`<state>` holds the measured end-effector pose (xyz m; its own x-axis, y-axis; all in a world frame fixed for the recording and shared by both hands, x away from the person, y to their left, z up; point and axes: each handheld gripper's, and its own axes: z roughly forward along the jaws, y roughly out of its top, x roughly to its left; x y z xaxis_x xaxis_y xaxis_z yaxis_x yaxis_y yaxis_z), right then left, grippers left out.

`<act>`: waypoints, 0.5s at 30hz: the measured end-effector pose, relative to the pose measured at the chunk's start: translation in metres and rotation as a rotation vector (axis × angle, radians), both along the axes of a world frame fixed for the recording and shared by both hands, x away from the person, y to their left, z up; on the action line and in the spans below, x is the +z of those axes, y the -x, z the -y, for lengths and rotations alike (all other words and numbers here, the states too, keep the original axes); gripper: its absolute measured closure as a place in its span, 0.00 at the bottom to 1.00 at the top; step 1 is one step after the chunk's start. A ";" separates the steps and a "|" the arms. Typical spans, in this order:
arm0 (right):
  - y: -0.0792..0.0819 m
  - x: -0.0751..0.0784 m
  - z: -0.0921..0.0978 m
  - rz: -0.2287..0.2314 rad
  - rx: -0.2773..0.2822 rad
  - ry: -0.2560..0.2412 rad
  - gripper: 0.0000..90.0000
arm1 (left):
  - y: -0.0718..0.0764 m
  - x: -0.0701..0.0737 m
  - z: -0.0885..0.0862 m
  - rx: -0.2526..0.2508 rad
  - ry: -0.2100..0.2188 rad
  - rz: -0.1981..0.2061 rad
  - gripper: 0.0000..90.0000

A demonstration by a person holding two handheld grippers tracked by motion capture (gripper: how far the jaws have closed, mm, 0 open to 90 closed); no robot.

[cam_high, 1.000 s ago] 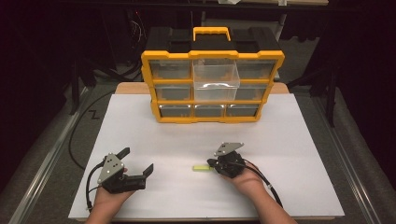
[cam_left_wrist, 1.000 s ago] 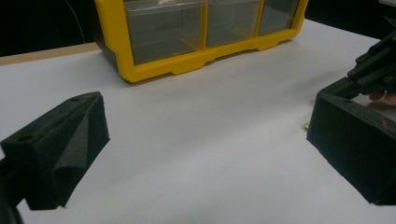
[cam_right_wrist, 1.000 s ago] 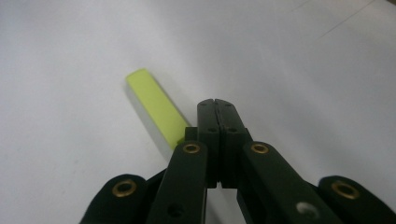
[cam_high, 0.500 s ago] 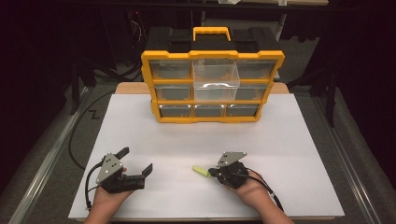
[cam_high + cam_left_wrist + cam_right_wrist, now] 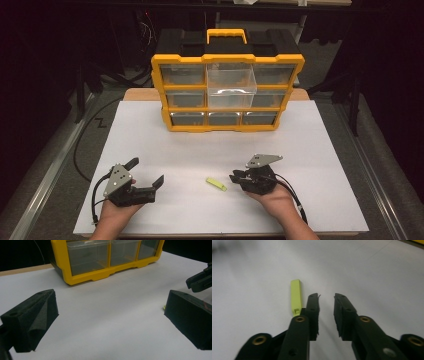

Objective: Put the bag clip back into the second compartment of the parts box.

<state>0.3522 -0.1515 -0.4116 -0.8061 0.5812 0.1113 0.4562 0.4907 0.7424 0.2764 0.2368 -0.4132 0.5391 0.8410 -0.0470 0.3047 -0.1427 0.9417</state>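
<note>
A small lime-green bar [image 5: 216,184] lies flat on the white table top [image 5: 200,145], between the two hands. My right gripper [image 5: 233,176] rests just to its right, with its jaws a narrow gap apart and nothing between them. In the right gripper view the green bar [image 5: 296,296] lies beside the left jaw, outside the right gripper [image 5: 327,297]. My left gripper [image 5: 145,172] rests at the front left, jaws wide open and empty; in its own view the left gripper [image 5: 110,315] faces the organizer.
A yellow and black drawer organizer [image 5: 227,92] with clear drawers stands at the back centre; its middle drawer [image 5: 231,82] sticks out a little. In the left gripper view the organizer [image 5: 105,265] is ahead and the right gripper [image 5: 200,281] is at the right edge.
My right gripper has drawn back to the right and toward the person, away from the green bar, which stays lying on the table. The left gripper has not moved.
</note>
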 end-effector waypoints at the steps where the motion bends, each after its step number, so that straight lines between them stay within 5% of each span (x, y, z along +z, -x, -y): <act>1: -0.001 0.000 0.000 -0.012 0.000 -0.003 0.70 | 0.000 0.000 0.000 0.000 -0.003 -0.003 0.01; 2: -0.001 0.000 0.000 -0.012 0.000 -0.003 0.70 | 0.000 0.000 0.000 0.000 -0.003 -0.003 0.00; 13: -0.001 0.001 -0.005 0.030 0.003 -0.025 0.00 | 0.000 0.000 0.000 0.006 -0.001 0.008 0.00; 15: 0.000 0.000 -0.006 0.038 0.011 -0.014 0.00 | 0.000 0.000 0.000 0.009 -0.001 0.007 0.01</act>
